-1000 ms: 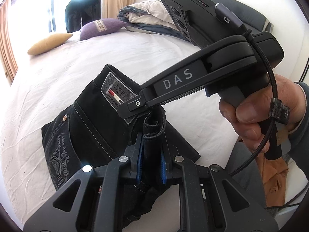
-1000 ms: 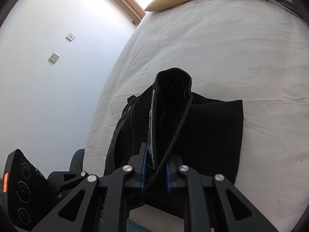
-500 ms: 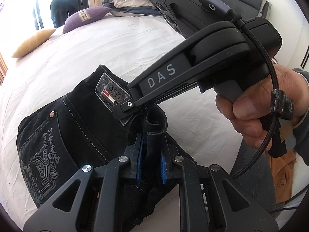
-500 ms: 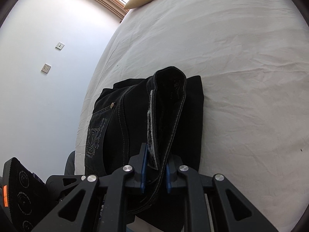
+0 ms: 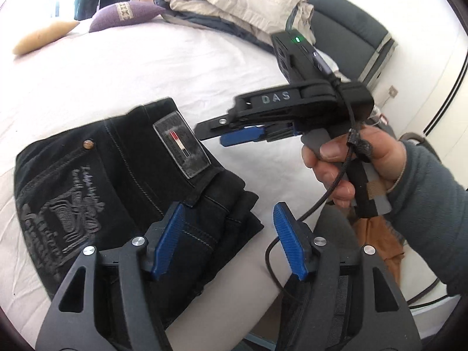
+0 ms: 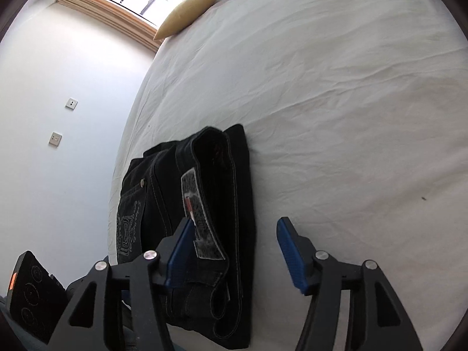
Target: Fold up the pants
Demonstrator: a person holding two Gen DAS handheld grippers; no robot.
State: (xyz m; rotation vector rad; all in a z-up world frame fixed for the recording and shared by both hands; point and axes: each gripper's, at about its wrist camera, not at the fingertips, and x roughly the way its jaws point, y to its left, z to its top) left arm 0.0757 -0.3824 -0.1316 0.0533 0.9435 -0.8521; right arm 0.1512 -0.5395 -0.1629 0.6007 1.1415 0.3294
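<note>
At the bottom of the left wrist view, the left gripper (image 5: 226, 239) has its two blue pads spread wide with nothing between them. Its left pad sits over the near edge of the black pants (image 5: 117, 181), which lie folded flat on the white bed (image 5: 146, 67) in the lower left of the frame. A grey patch (image 5: 182, 144) with a red stripe shows on the waistband. In the right middle of that frame, a hand holds the right gripper (image 5: 234, 134) just past the pants. In the right wrist view, the right gripper (image 6: 234, 248) is also spread wide and holds nothing, with the pants in the lower middle. Far off, at the top left, lie a yellow pillow (image 5: 44, 36) and a purple pillow (image 5: 128, 14), and a crumpled blanket (image 5: 234, 5) at the top middle.
</note>
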